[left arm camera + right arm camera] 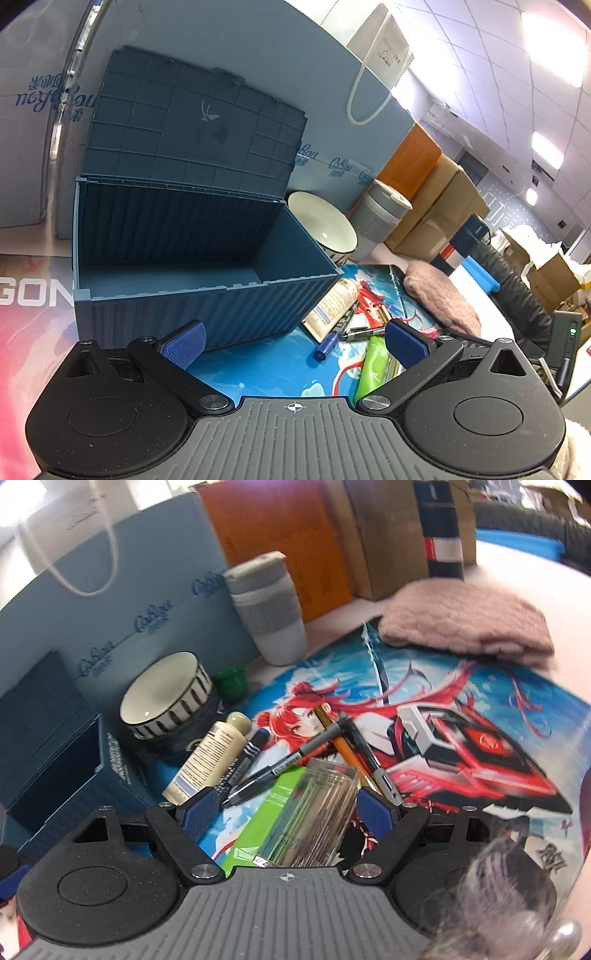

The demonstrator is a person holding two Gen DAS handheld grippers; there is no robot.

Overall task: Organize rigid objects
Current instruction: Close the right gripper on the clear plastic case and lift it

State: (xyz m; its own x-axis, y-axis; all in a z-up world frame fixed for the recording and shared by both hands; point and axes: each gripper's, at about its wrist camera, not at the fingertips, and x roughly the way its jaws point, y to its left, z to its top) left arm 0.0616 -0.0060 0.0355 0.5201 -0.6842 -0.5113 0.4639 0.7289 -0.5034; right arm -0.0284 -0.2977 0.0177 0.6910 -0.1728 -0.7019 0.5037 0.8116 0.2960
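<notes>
Ahead of the left claw, a matt, ribbed blue plastic storage box. Beyond the right claw, a glossy ceramic bowl, a fuzzy pink cloth, and between its fingers a clear, shiny plastic case on a smooth printed mat.

White panelled ceiling, bright ceiling lights, stacked cardboard boxes, pale tabletop

Your left wrist camera looks forward, low and close, at the open blue storage box filling frame centre-left. Your right wrist camera looks down closely over the clear case, box at left edge. Both views share the bowl, pens and printed mat.
</notes>
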